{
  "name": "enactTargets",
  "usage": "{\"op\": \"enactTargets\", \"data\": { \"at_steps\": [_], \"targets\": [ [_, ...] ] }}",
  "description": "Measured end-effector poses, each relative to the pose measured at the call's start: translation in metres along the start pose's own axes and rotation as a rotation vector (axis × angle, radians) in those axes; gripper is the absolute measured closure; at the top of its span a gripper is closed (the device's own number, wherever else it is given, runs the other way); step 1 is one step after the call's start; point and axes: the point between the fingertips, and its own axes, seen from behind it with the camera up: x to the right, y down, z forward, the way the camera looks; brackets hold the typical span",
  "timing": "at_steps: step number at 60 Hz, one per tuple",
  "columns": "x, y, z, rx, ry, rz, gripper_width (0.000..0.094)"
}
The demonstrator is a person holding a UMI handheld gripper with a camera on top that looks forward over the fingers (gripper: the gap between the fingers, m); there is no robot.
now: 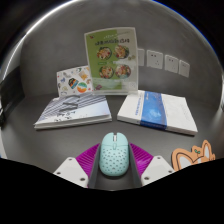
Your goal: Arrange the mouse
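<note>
A pale mint mouse with a perforated shell and a grey scroll wheel sits between my fingers, nose pointing away from me. Both magenta pads press against its sides with no gap showing. My gripper is shut on it, over the dark grey table. The rear of the mouse is hidden low between the fingers.
Beyond the mouse, a booklet lies to the left and a white and blue book to the right. A green leaflet and a small card stand behind them by a wall with sockets. An orange cat-shaped outline lies by the right finger.
</note>
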Motion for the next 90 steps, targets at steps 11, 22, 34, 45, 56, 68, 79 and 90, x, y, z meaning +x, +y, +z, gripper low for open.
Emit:
{"op": "enactTargets", "data": {
  "at_steps": [11,22,34,45,56,68,79,90],
  "targets": [
    [-0.009,0.001,-0.016,-0.026,-0.086,-0.050,0.0543],
    [0.042,-0.096,-0.142,0.306,-0.097,-0.026,0.0546],
    [0.201,-0.095,-0.236,0.387,0.112,0.024,0.0550],
    [0.252,0.028,-0.163,0.129,0.155,0.064,0.0552],
    [0.251,0.070,-0.133,0.034,0.140,0.062,0.0538],
    [0.253,0.081,-0.125,-0.006,0.135,0.042,0.0332],
    [0.242,0.079,-0.178,0.023,0.068,0.006,0.0081],
    [0.237,0.106,-0.279,0.089,0.012,0.066,0.0084]
  ]
}}
